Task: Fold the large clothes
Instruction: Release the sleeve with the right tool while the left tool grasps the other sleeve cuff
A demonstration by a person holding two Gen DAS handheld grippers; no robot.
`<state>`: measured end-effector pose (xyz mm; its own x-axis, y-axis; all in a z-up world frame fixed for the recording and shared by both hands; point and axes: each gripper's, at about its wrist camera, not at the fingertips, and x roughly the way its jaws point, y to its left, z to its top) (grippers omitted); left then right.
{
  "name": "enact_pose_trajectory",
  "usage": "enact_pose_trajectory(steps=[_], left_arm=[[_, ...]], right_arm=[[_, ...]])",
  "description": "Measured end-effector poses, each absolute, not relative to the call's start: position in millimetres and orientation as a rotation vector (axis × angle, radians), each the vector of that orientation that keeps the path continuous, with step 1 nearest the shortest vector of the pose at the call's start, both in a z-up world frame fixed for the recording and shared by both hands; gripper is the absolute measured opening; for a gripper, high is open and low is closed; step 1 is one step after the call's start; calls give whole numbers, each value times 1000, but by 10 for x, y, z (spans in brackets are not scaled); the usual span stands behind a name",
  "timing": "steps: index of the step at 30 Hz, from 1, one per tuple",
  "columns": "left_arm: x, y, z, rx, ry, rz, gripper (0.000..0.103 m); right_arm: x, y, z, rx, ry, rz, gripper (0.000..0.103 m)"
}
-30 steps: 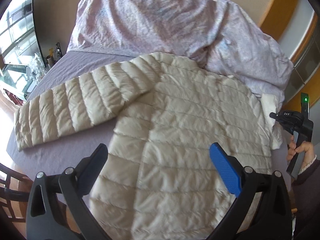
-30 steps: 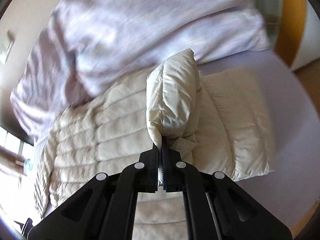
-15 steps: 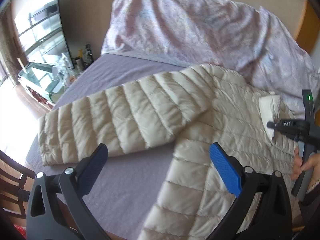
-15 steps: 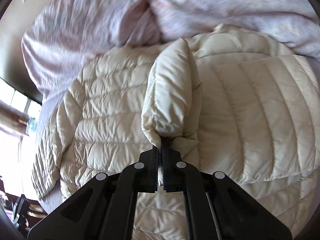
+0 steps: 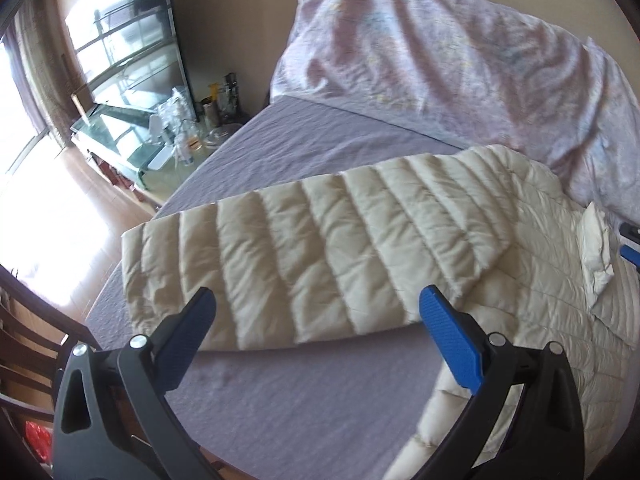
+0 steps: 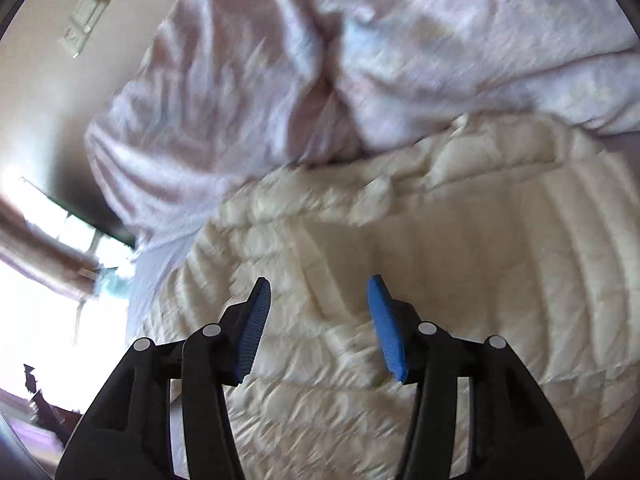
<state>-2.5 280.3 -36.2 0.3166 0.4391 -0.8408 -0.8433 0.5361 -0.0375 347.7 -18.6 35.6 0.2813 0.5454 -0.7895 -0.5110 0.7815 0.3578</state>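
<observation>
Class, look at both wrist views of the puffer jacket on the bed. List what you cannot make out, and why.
- Puffer jacket hem: left wrist view, cut off by the frame edge and the left hand-held gripper.
- Jacket collar: right wrist view, motion blur.
- Small bottles on the glass table: left wrist view, too small to identify.
- Right hand-held gripper: in the left wrist view, cut off at the right edge.

Jacket (image 5: pixel 328 248) cream, quilted in stitched bands — sleeve ribs crosswise, body in finer rows. Bed sheet (image 5: pixel 304 412) plain dull lilac. Duvet (image 5: pixel 448 52) pale pink-lilac with faint floral print, blurred in right view. Left claw (image 5: pixel 316 312) and right claw (image 6: pixel 318 300) — black frames, blue ribbed pads (image 5: pixel 452 340). Wall (image 5: pixel 224 20) beige.
</observation>
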Motion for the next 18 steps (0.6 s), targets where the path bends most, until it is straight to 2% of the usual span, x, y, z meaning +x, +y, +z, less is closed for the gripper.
enact_pose_trajectory(steps=[4,14,18], left_arm=[[-177,2962,-393,-561,890,924,101],[-505,3359,-566,-646,911,966,101],[-636,3489,-583,-673,912,969,101]], right_arm=[[3618,-192,158,-5,1113,591,46],[3382,363,-445,-203,1219,552,46],[3291,482,-546,-318,1157,535,46]])
